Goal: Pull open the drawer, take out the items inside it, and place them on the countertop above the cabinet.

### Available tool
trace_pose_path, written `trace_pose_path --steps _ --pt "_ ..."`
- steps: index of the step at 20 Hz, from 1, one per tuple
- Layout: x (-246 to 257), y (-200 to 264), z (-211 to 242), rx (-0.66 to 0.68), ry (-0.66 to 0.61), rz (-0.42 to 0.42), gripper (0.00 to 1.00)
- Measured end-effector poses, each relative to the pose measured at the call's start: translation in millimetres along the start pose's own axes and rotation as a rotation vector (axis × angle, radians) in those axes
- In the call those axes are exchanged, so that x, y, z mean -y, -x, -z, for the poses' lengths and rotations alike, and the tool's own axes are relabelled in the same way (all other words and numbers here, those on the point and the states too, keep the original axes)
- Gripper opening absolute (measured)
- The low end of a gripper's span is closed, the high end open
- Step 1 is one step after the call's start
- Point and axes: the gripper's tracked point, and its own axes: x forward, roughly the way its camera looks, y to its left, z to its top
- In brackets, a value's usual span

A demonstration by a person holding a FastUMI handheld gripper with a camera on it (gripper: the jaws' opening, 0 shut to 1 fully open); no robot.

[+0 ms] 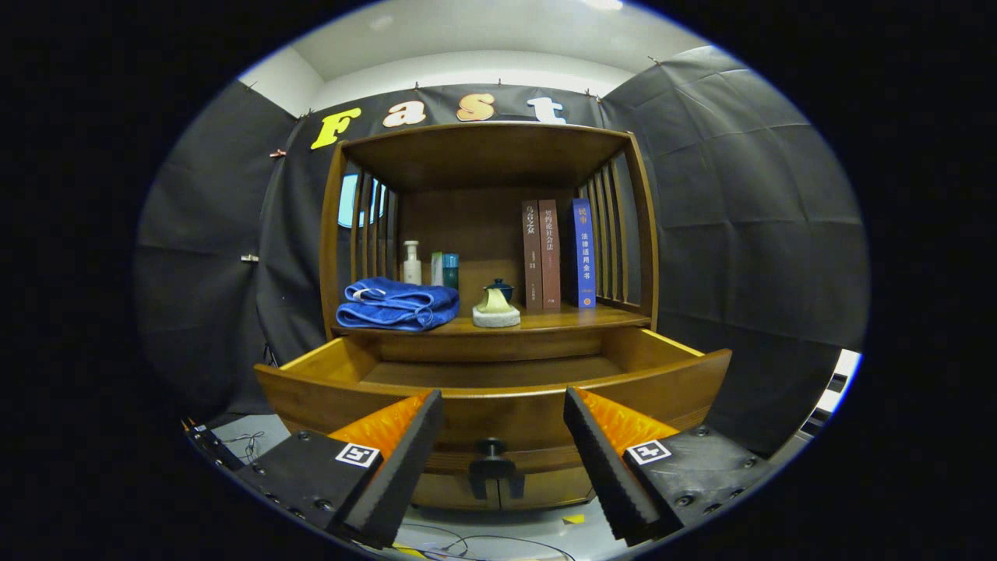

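Ahead stands a wooden cabinet [487,234] against the booth's dark cloth wall. Its drawer [498,389] is pulled well out toward the camera, and the part of its floor that can be seen looks bare. The front panel hides the nearest strip of the floor, so whether anything lies there cannot be told.

On the countertop [545,321] above the drawer rest a folded blue towel [397,304], and to its right a small dark lidded pot [498,289] behind a pale sponge-like block [496,314]. Farther back are a white pump bottle [411,263] and two small containers [445,269]; three books [557,254] stand upright at the right.

The gripper [502,421] has its fingers spread wide apart, holding nothing. Between them and a little lower sits the drawer's dark knob [491,447], untouched.

Judging from this, the opening step is done and the emptying looks mostly or wholly finished, with the towel and the small pieces likely the removed items. What may remain is a check of the hidden front strip.
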Motion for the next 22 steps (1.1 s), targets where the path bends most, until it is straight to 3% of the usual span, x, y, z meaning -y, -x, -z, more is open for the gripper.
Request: trace_pose_path --steps 10,15,22 --pt "-6 -29 66 -0.103 -0.066 -0.05 0.99" --pt "-3 -39 71 -0.131 -0.01 -0.051 0.98" --pt "-4 -41 65 -0.088 -0.074 -0.047 0.98"
